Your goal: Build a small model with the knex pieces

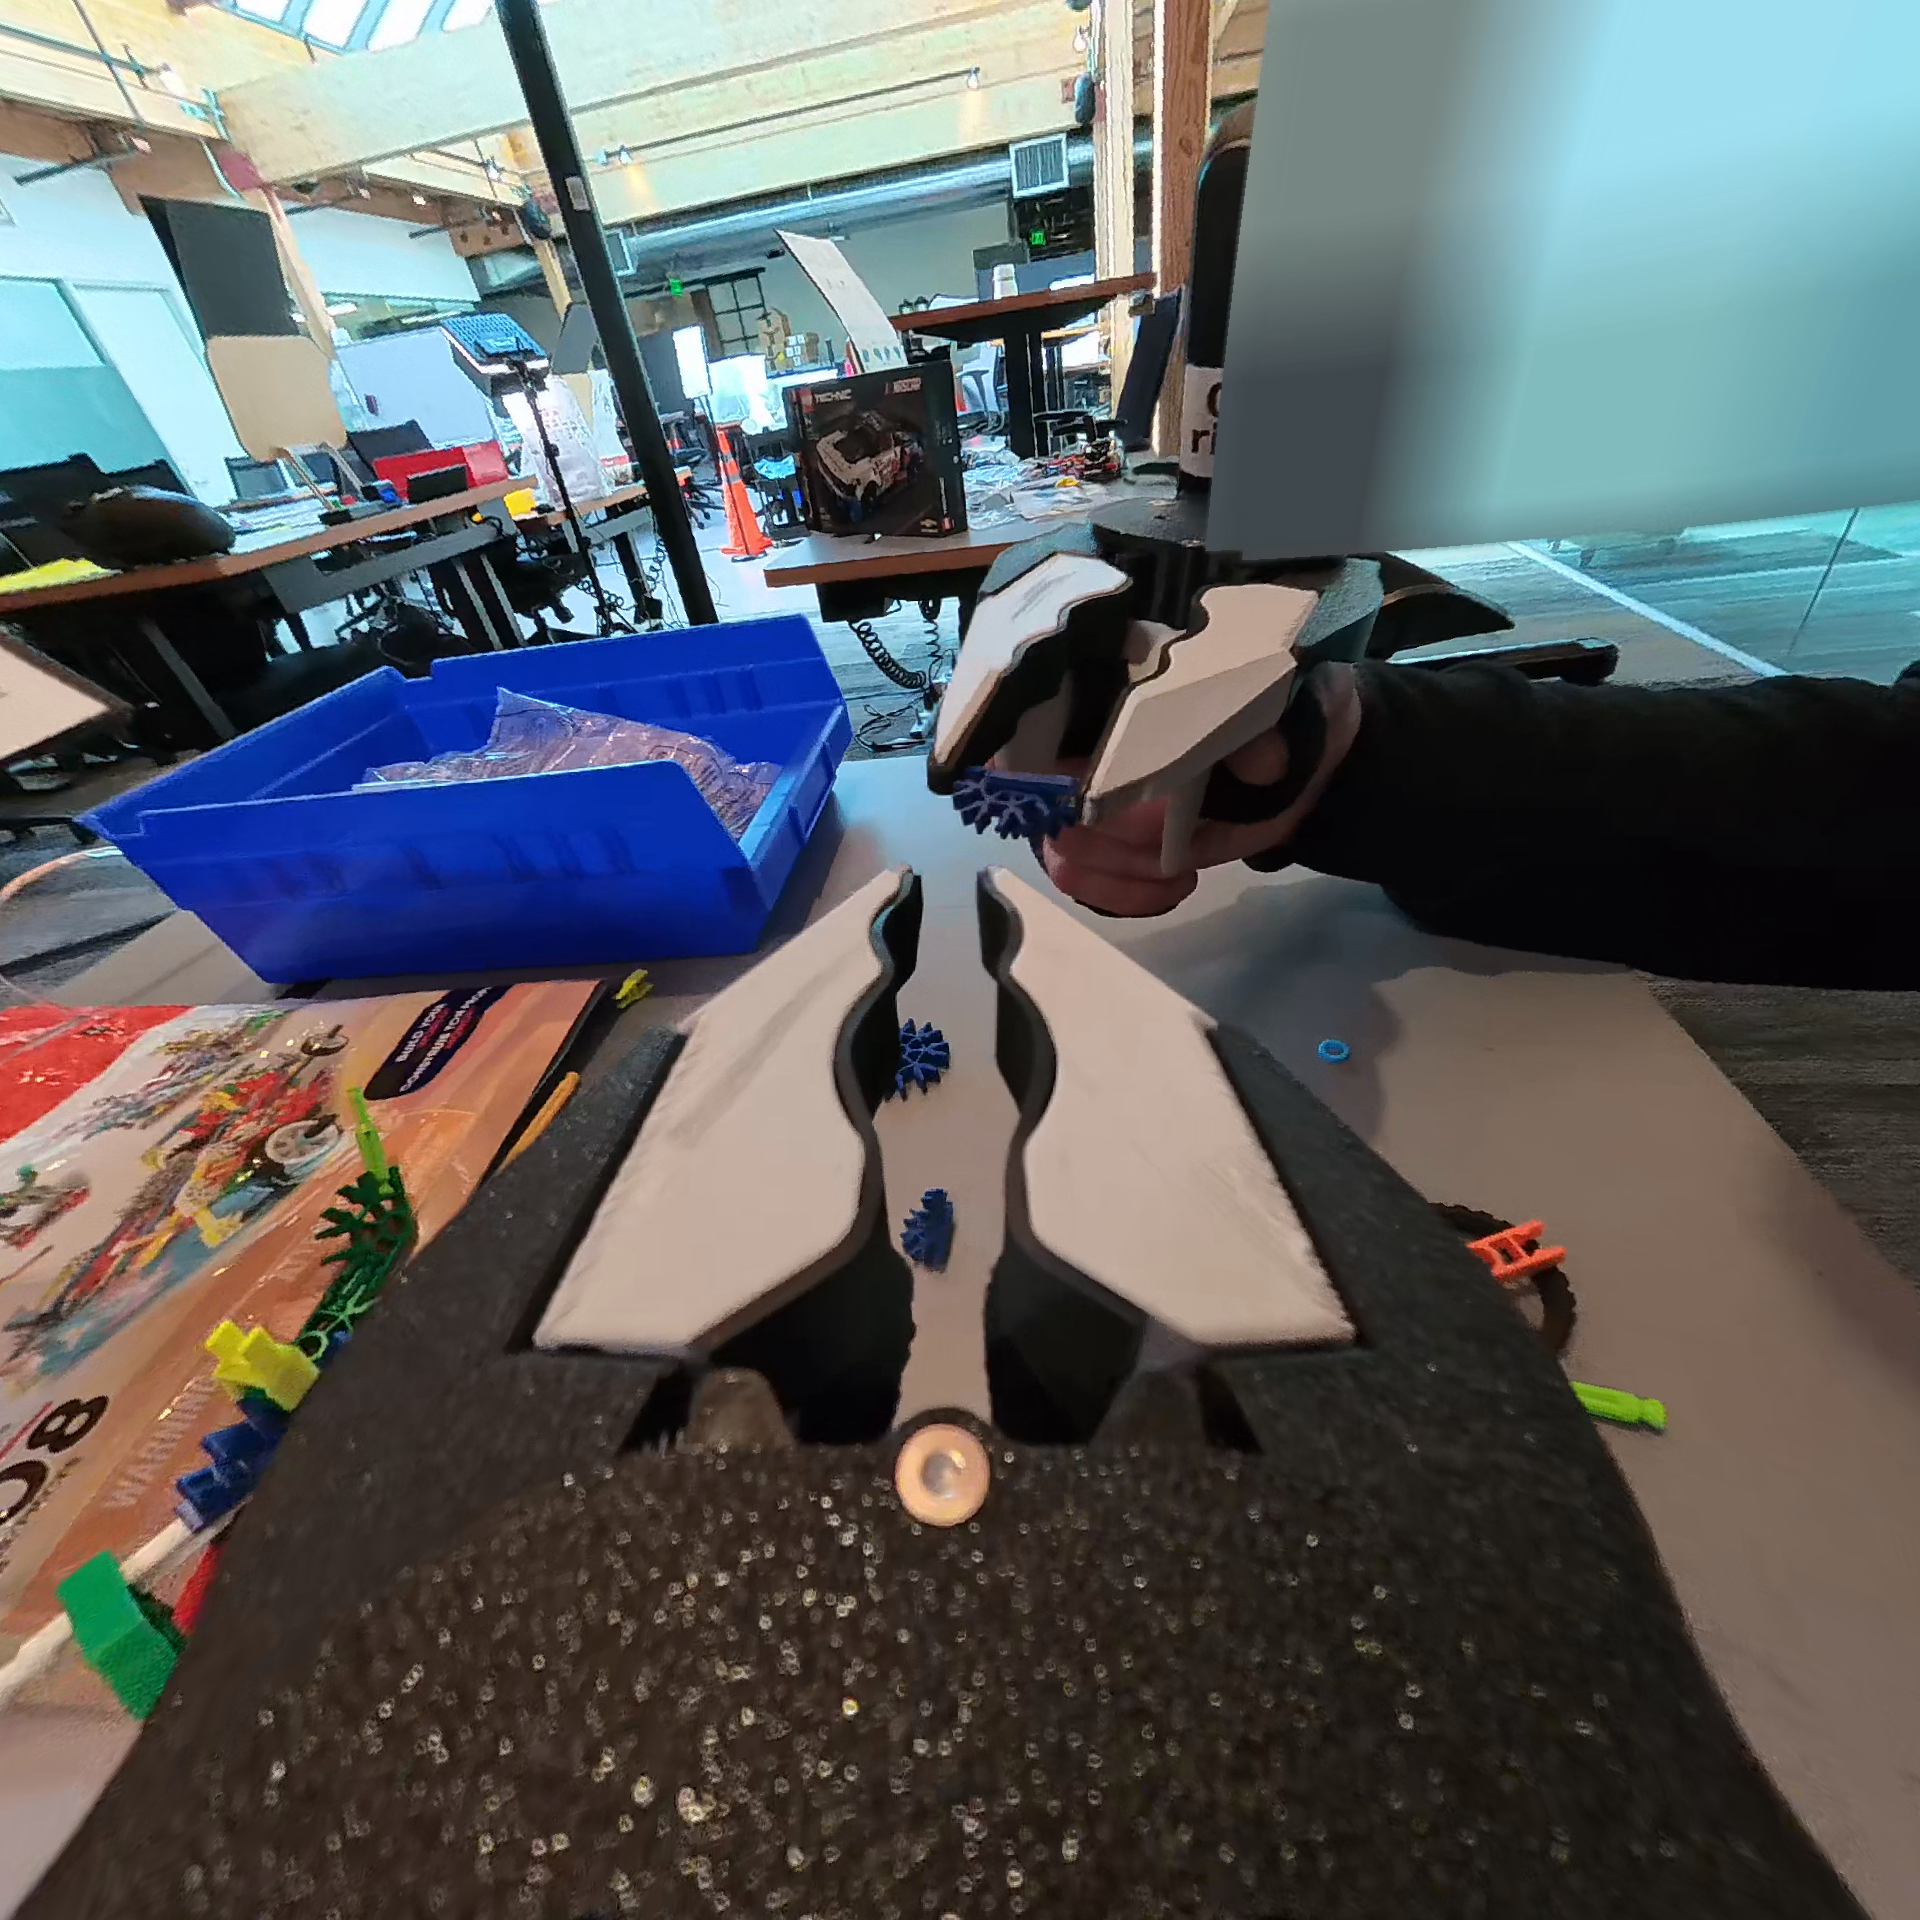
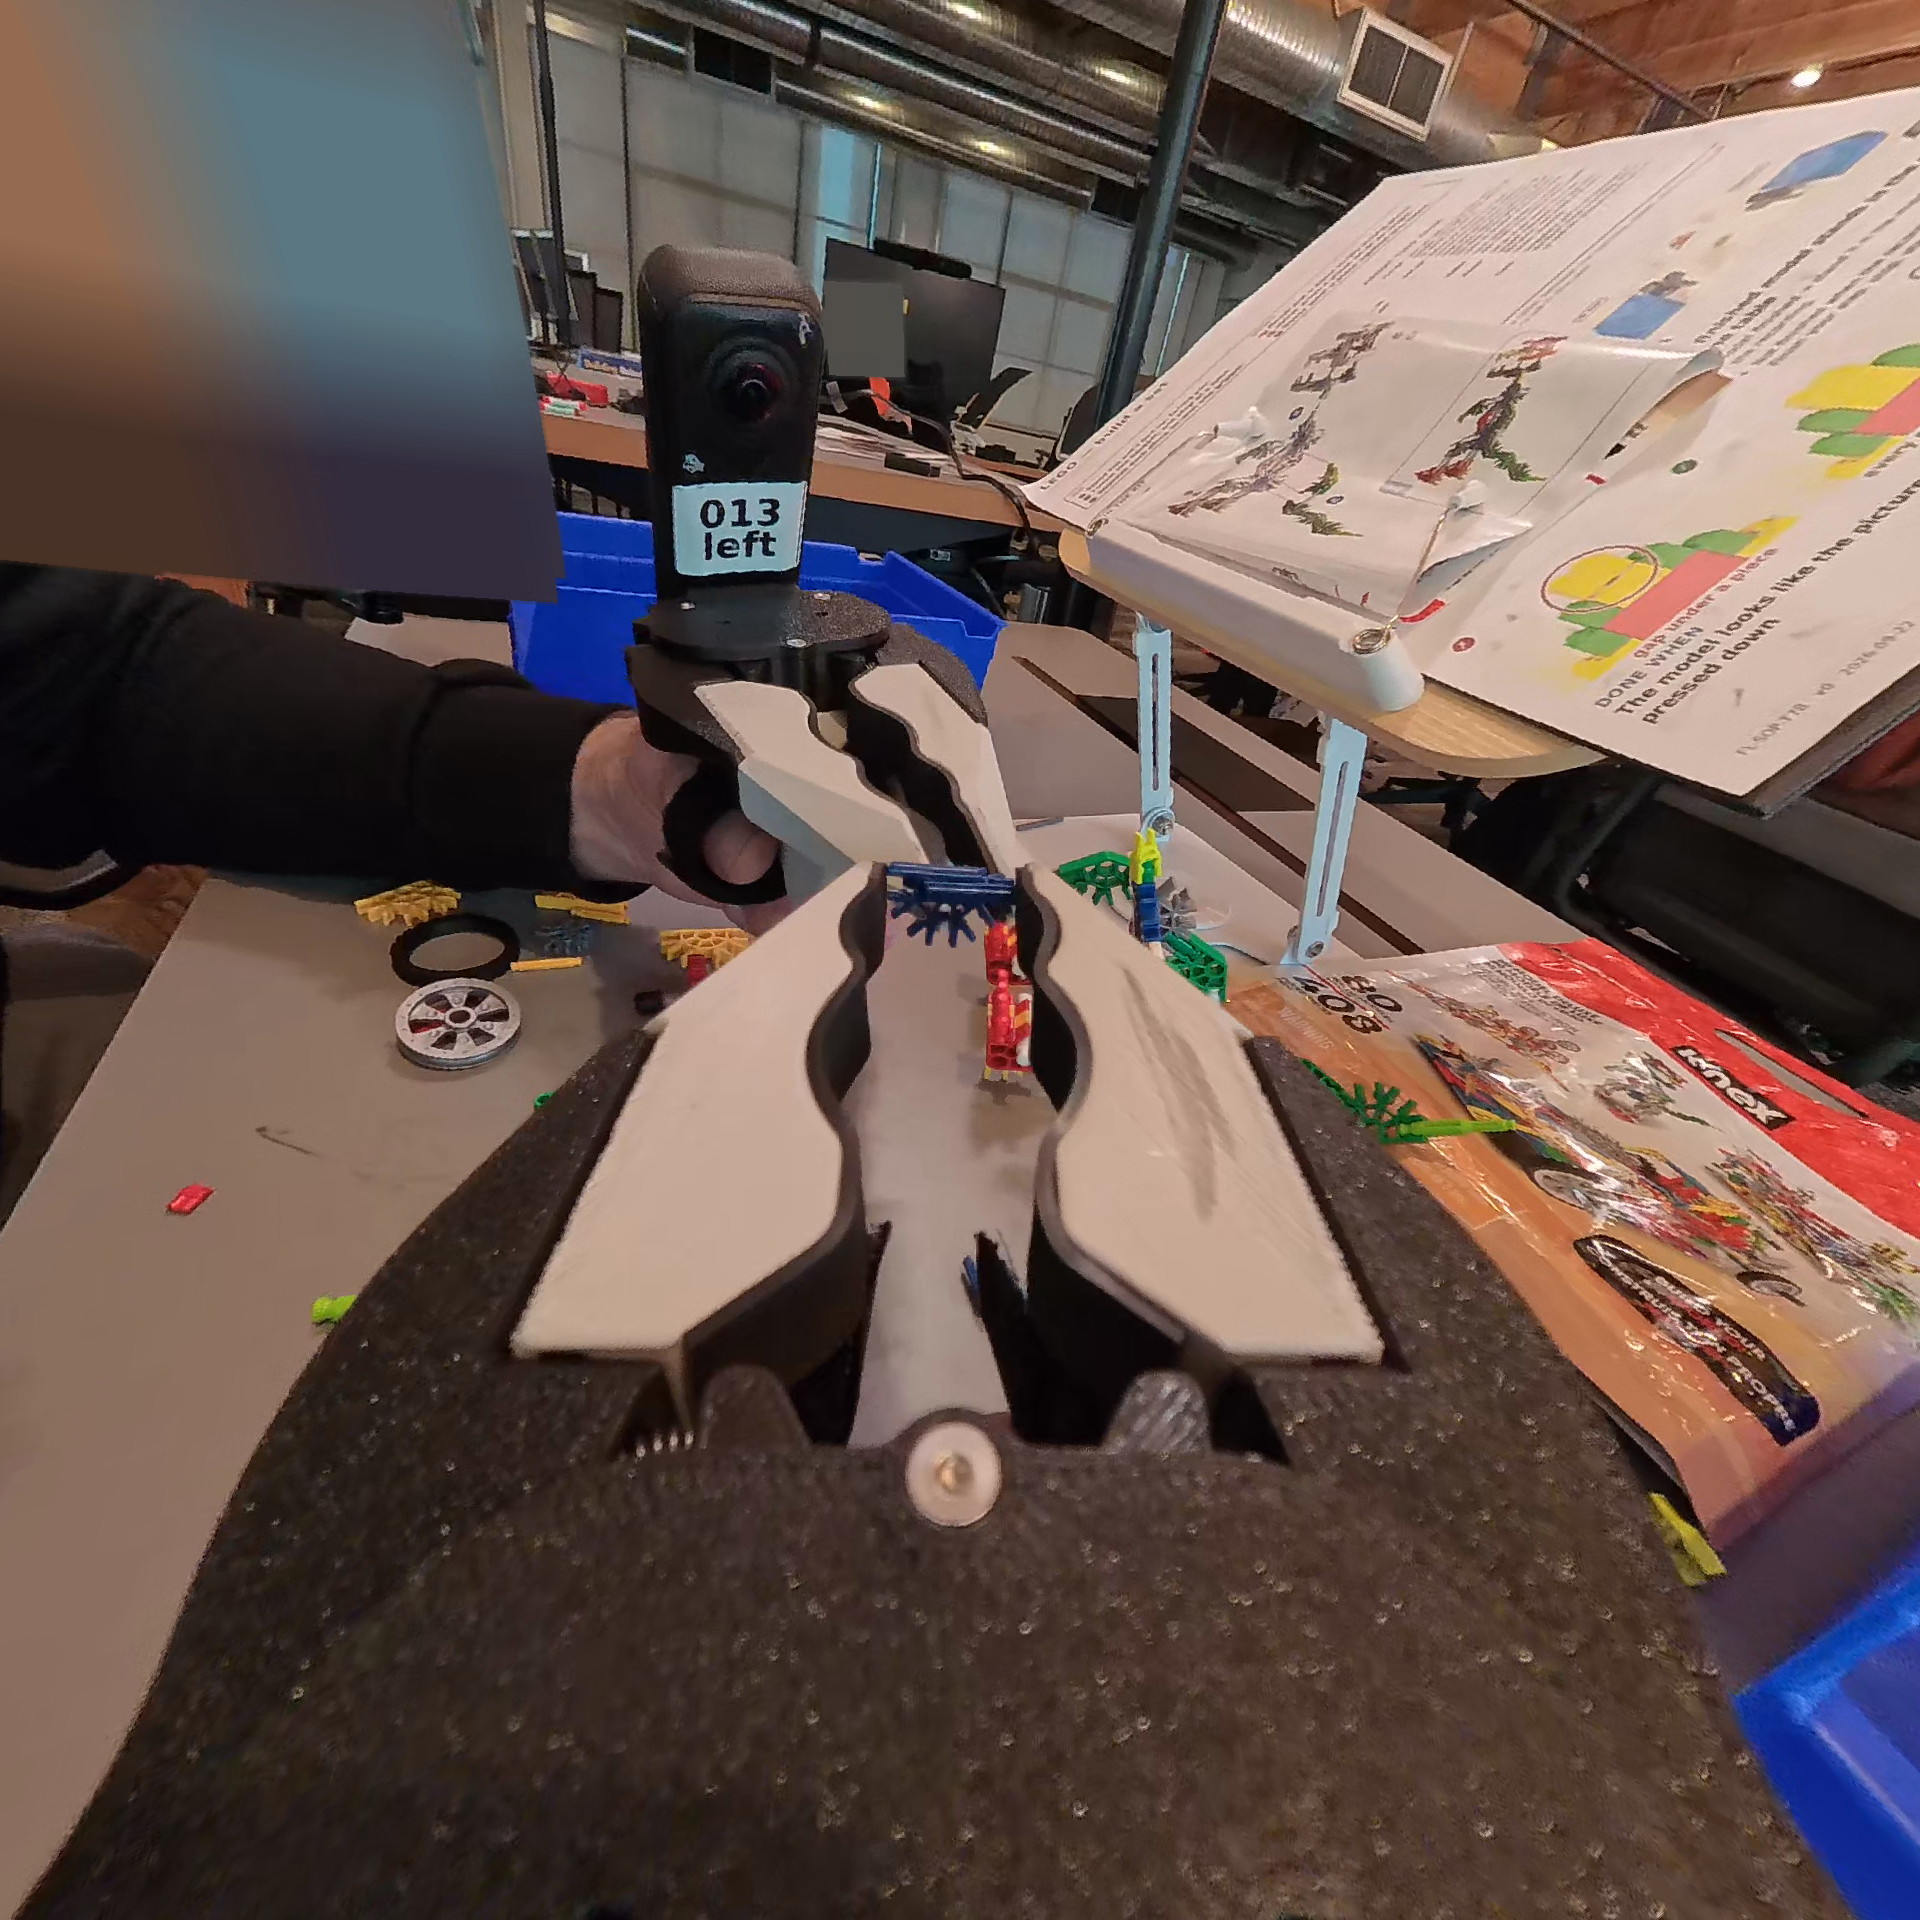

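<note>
My right gripper [image 2: 953, 883] is shut on a blue snowflake-shaped connector [image 2: 940, 904] and holds it above the grey table. In the left wrist view the same gripper [image 1: 1016, 795] shows at upper right with the connector [image 1: 997, 821] between its tips. My left gripper [image 1: 951, 883] hovers just below and in front of it. Its jaws are only narrowly apart and nothing is between them. Two more blue connectors [image 1: 920, 1049] [image 1: 928, 1226] lie on the table under it. In the right wrist view the left gripper's fingers [image 2: 810, 790] point at the held connector.
A blue bin [image 1: 468, 862] with clear bags stands at the back left. A toy-set bag [image 2: 1662, 1143] lies beside it. An instruction sheet on a tilted stand [image 2: 1455, 468] is behind. A small red-and-yellow assembly [image 2: 1006, 1013], a wheel hub [image 2: 457, 1023], a black tyre [image 2: 454, 948] and loose pieces lie on the table. The tips of both grippers are at nearly the same place.
</note>
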`<state>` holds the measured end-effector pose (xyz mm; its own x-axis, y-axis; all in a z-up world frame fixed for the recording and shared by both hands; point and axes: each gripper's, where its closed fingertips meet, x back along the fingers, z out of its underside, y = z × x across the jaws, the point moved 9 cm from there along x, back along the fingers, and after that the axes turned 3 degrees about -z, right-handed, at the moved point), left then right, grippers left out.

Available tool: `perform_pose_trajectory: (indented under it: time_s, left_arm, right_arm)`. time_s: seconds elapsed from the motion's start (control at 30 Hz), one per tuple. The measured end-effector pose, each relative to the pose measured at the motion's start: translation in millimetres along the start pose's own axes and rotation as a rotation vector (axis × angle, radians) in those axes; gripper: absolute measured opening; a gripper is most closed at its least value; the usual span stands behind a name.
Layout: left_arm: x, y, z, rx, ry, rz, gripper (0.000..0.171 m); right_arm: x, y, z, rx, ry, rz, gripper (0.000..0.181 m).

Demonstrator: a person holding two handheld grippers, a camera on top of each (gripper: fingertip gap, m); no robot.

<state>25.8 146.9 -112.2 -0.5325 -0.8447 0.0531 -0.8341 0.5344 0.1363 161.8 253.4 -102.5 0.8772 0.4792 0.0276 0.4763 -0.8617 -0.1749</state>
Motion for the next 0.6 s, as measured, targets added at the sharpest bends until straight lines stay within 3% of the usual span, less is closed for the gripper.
perform_pose_trajectory:
  time_s: [0.3,0.6]
  left_arm:
    - [-1.5,1.7,8.7,0.159,0.002,0.117,0.009]
    - [0.8,1.3,7.5,0.147,-0.008,0.13,0.004]
  right_arm:
    - [-7.9,5.8,4.4,0.152,0.084,0.073,0.024]
    - [-8.8,7.5,4.4,0.197,0.089,0.091,0.024]
